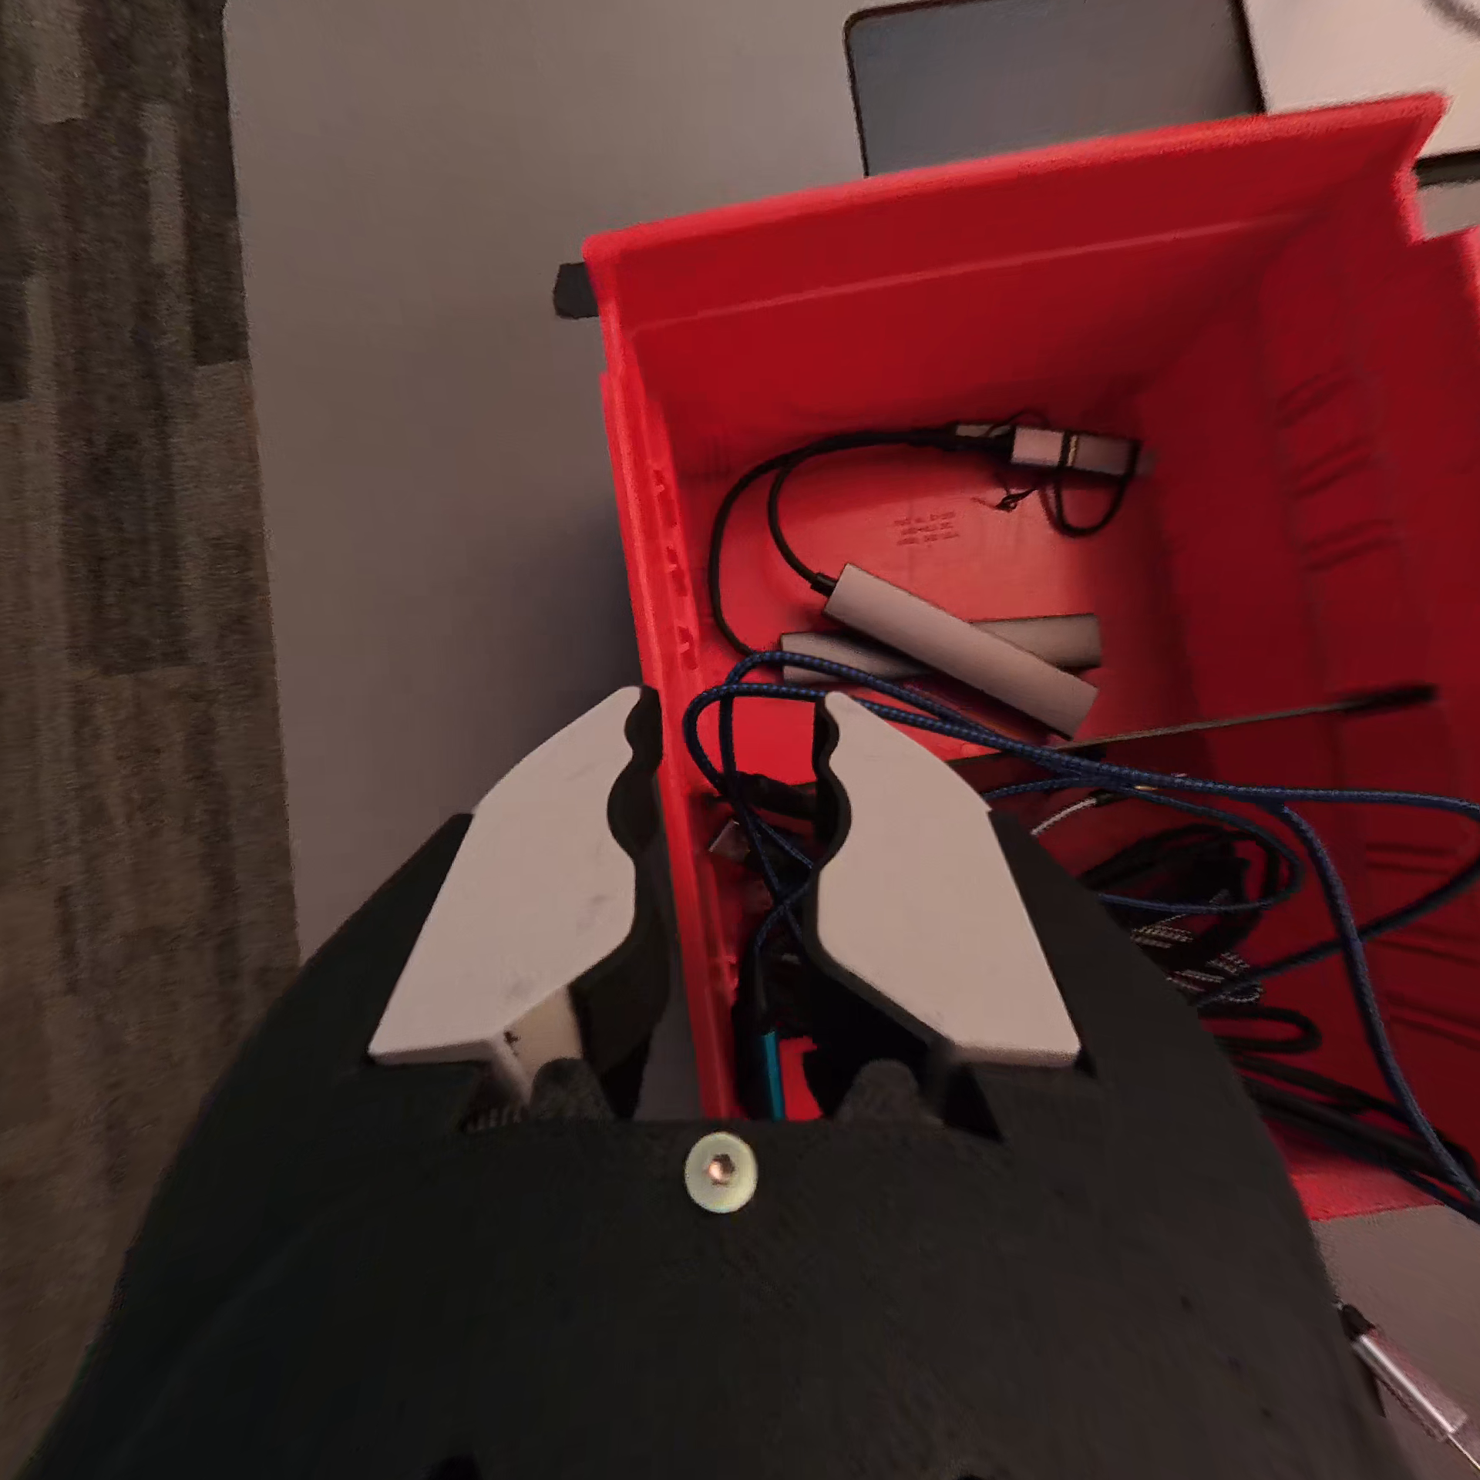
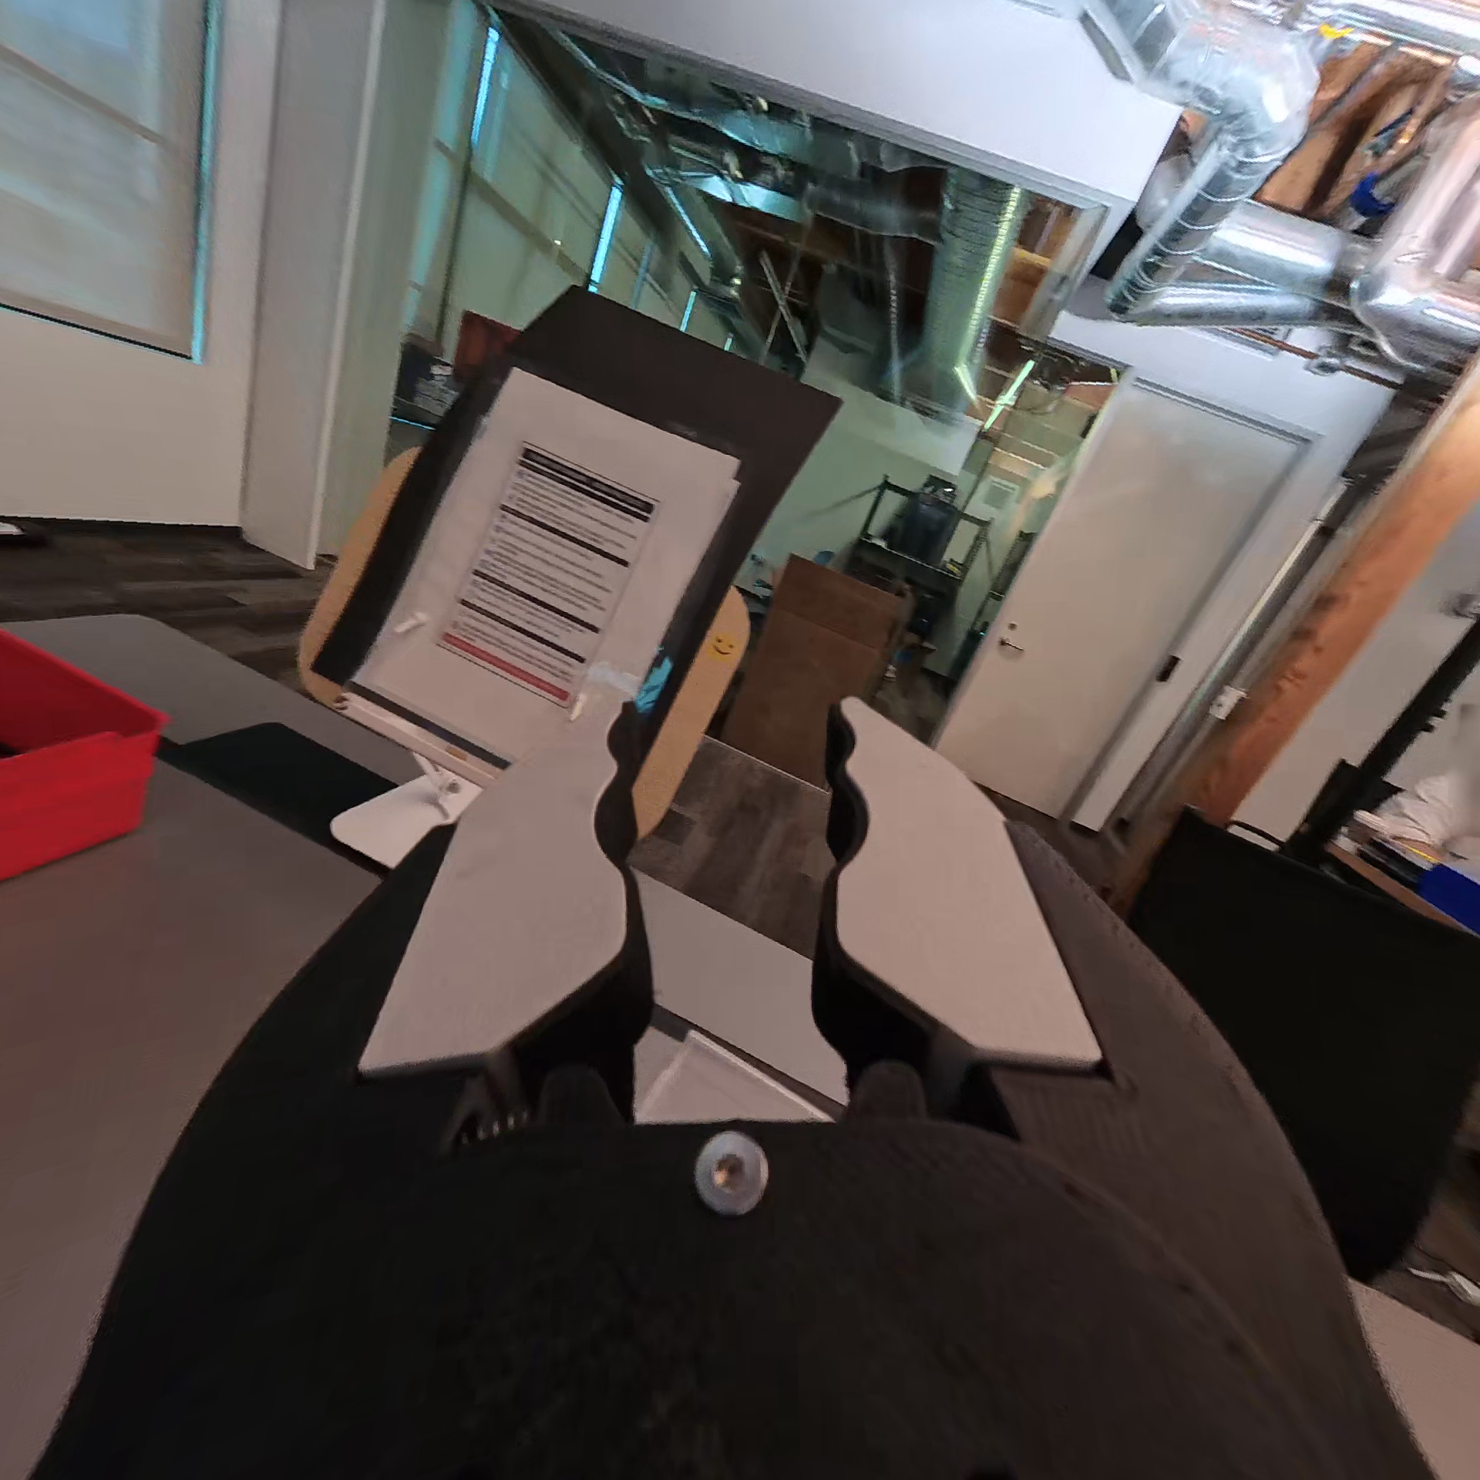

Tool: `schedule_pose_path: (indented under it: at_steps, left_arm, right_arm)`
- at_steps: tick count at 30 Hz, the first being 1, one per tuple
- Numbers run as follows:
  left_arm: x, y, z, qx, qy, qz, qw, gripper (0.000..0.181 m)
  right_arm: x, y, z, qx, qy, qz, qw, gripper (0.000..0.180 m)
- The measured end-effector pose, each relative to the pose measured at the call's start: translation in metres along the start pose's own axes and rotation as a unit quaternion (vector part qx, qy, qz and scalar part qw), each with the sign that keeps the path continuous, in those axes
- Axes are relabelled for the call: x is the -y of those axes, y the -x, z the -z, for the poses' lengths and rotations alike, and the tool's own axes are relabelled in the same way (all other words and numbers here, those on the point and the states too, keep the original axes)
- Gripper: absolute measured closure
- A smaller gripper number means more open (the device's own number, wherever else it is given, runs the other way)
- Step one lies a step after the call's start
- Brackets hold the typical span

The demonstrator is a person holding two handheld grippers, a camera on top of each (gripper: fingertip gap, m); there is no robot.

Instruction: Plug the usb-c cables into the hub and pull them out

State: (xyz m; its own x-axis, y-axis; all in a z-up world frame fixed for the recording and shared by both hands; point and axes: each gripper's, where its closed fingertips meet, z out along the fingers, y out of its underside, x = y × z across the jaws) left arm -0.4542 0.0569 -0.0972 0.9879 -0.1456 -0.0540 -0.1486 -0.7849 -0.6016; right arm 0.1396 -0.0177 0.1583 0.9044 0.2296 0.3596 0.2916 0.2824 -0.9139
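The left camera looks down, close over the red bin. The right camera looks flat across the table into the far room. Both see the bin.

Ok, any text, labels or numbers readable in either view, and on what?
Moulded lines on the bin floor: too small to read.
Printed sheet on the black board: blurred, unreadable.
Smiley sticker on the cardboard: a face, no words.
Nothing else lettered shows.
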Motion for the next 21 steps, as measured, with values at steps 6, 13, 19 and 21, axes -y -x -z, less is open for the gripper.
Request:
schedule_pose_path:
  at_steps: [6, 13, 19, 21]
  left_arm:
    - [-0.006, 0.011, 0.001, 0.090, 0.045, -0.046, 0.994, 0.140]
    - [-0.021, 0.014, -0.022, 0.109, 0.106, -0.053, 0.987, 0.145]
    - [-0.019, 0.017, -0.014, 0.093, 0.086, -0.029, 0.992, 0.165]
    - [-0.018, 0.017, -0.008, 0.086, 0.074, -0.023, 0.993, 0.171]
  right_arm:
    - [-0.022, 0.027, -0.013, 0.051, 0.030, 0.027, 0.998, 0.134]
    - [-0.035, 0.031, -0.021, 0.071, 0.043, 0.010, 0.997, 0.134]
    - [-0.040, 0.036, -0.022, 0.061, 0.061, 0.056, 0.995, 0.134]
    - [-0.040, 0.039, -0.021, 0.063, 0.063, 0.068, 0.994, 0.135]
